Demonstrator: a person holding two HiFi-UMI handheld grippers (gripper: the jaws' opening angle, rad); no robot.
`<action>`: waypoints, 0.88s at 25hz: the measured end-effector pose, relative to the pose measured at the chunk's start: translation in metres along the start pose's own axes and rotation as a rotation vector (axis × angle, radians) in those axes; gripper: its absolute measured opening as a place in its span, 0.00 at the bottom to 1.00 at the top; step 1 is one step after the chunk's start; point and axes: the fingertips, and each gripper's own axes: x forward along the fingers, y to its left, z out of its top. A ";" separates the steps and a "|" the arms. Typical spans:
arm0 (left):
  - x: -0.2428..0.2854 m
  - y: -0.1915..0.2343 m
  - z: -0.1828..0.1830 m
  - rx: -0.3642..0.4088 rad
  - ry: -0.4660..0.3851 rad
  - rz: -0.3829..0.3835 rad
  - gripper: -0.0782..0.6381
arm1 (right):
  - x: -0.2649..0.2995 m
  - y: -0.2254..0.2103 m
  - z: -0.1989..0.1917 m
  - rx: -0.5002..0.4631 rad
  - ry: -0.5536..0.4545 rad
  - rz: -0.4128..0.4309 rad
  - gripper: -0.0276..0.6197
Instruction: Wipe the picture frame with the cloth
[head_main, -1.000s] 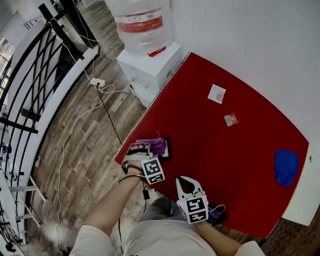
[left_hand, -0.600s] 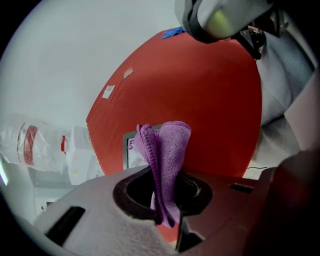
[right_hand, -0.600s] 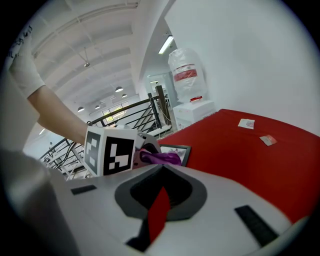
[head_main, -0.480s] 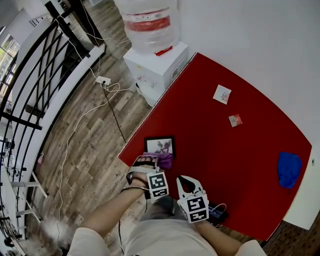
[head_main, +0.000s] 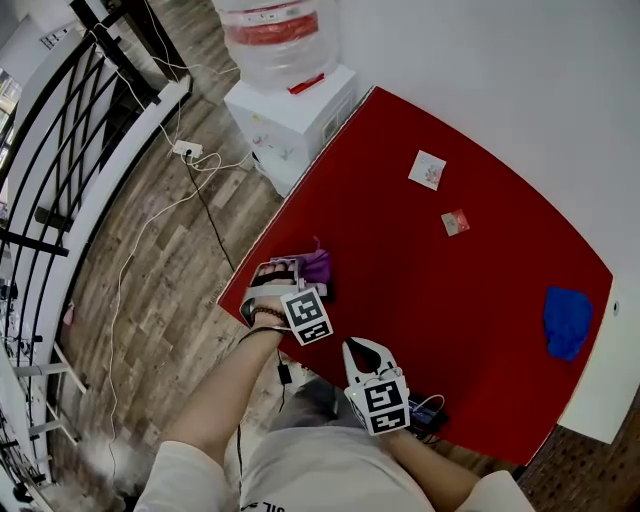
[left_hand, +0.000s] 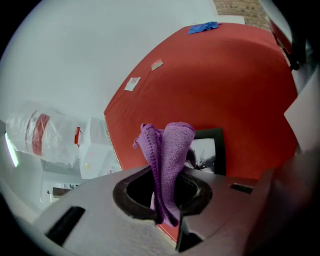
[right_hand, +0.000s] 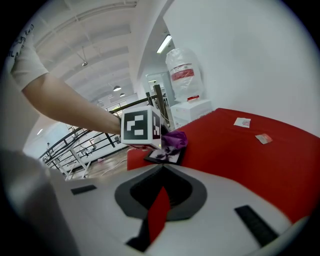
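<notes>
My left gripper (head_main: 298, 272) is shut on a folded purple cloth (head_main: 317, 266) at the near left corner of the red table (head_main: 420, 270). In the left gripper view the cloth (left_hand: 169, 150) sticks up from the jaws, and the black picture frame (left_hand: 206, 150) lies flat on the table just behind it. In the head view the cloth and gripper cover most of the frame. My right gripper (head_main: 358, 347) hovers at the table's near edge, jaws shut with nothing in them. The right gripper view shows the frame (right_hand: 165, 156) under the cloth (right_hand: 174, 139).
A blue cloth (head_main: 567, 320) lies at the far right of the table, two small packets (head_main: 430, 170) toward the back. A water dispenser (head_main: 290, 110) stands beyond the table's left corner. Cables (head_main: 190, 200) cross the wooden floor beside a black railing (head_main: 70, 130).
Half a second ago the left gripper and cloth sat nearer the table edge with the frame uncovered. Now they are back over the frame. The right gripper has barely moved.
</notes>
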 end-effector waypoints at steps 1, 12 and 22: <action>0.005 -0.002 -0.001 0.001 0.008 -0.010 0.19 | -0.001 -0.002 0.001 0.001 0.001 -0.006 0.05; -0.019 -0.047 -0.004 0.076 -0.020 -0.098 0.19 | 0.000 -0.013 0.003 0.009 -0.003 -0.017 0.05; -0.048 -0.093 -0.002 0.158 -0.056 -0.128 0.19 | 0.001 -0.010 -0.001 0.012 -0.003 -0.009 0.05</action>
